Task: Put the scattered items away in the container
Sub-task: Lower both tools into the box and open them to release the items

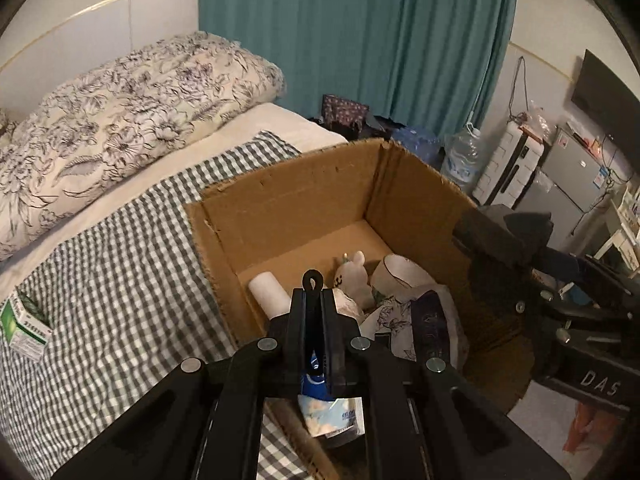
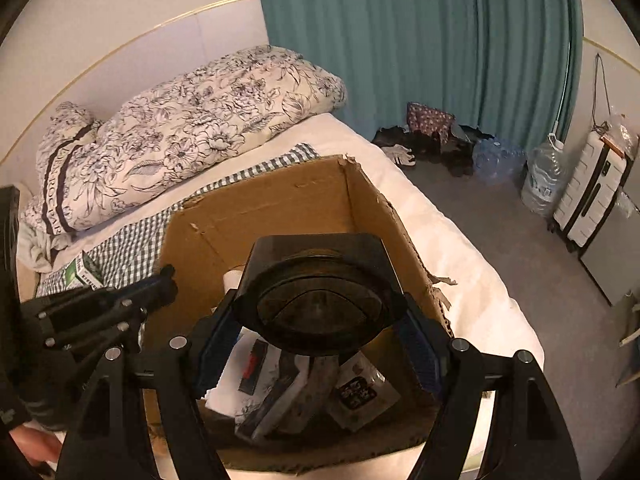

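An open cardboard box (image 1: 300,200) stands on the checked bedsheet (image 1: 120,264). Inside it lie a white roll (image 1: 268,292), a small plush rabbit (image 1: 354,276), a white cup (image 1: 396,272) and floral cloth (image 1: 396,320). Above the box's near side, my left gripper (image 1: 314,292) is shut on a blue and white packet (image 1: 328,408) that hangs below its fingers. My right gripper (image 2: 318,312) is over the box (image 2: 280,208), shut on a dark square container (image 2: 320,292) with a round lid. A green and white carton (image 1: 24,324) lies on the sheet to the left of the box.
A floral quilt (image 2: 180,140) is bundled along the wall behind the box. A teal curtain (image 2: 400,40) hangs at the back. On the floor to the right stand a water jug (image 2: 544,176) and a white suitcase (image 2: 592,192). A person's hand (image 2: 32,444) shows at lower left.
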The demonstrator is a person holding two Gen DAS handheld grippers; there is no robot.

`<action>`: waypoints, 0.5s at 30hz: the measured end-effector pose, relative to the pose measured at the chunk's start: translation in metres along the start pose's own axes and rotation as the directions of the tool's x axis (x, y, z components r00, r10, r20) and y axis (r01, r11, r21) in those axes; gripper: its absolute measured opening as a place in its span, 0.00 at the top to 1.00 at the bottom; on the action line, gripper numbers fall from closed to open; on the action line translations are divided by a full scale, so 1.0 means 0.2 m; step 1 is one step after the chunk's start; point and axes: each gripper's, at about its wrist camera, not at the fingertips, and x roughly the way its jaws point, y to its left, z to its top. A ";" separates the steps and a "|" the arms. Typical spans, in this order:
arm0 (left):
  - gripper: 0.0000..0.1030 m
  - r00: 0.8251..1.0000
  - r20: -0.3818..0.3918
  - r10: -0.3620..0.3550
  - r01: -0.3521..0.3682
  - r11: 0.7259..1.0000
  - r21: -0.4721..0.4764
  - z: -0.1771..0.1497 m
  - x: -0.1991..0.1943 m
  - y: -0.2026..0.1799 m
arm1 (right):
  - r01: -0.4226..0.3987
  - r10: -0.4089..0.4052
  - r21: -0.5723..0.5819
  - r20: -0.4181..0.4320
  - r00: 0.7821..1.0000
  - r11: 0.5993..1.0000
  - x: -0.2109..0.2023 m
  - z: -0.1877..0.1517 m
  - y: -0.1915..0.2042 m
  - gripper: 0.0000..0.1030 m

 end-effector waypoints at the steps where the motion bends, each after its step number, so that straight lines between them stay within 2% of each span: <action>1: 0.84 1.000 -0.004 0.000 0.000 1.000 0.005 0.00 0.01 0.00 | -0.004 0.004 0.006 0.000 1.000 1.000 0.00 0.00 -0.01 0.26; 2: 0.58 1.000 -0.010 0.005 -0.005 1.000 0.009 0.00 0.02 0.00 | -0.006 0.006 0.012 0.000 1.000 1.000 0.00 0.00 -0.01 0.25; 3: 0.37 1.000 -0.018 0.019 -0.019 1.000 0.008 0.00 0.03 0.01 | -0.005 0.005 0.014 0.002 1.000 1.000 0.01 0.00 -0.01 0.15; 4: 0.02 0.998 -0.029 0.053 -0.053 0.999 0.001 0.00 0.03 0.02 | 0.008 -0.008 0.008 0.003 1.000 1.000 0.01 0.00 0.00 0.10; 6: 0.00 0.995 -0.004 0.104 -0.104 0.994 -0.022 -0.01 0.00 0.04 | 0.061 -0.060 -0.029 0.024 0.998 0.998 0.00 0.02 0.02 0.08; 7: 0.00 0.995 0.006 0.102 -0.101 0.994 -0.036 -0.01 -0.01 0.06 | 0.072 -0.071 -0.035 0.032 0.997 0.997 0.00 0.02 0.02 0.08; 11: 0.00 0.994 -0.004 0.110 -0.110 0.991 -0.074 -0.03 -0.05 0.13 | 0.038 -0.039 0.009 0.057 0.998 0.999 -0.02 0.03 0.00 0.08; 15: 0.00 0.991 -0.009 0.131 -0.131 0.986 -0.100 -0.03 -0.08 0.18 | 0.023 -0.024 0.028 0.040 0.999 0.999 0.00 0.01 0.00 0.08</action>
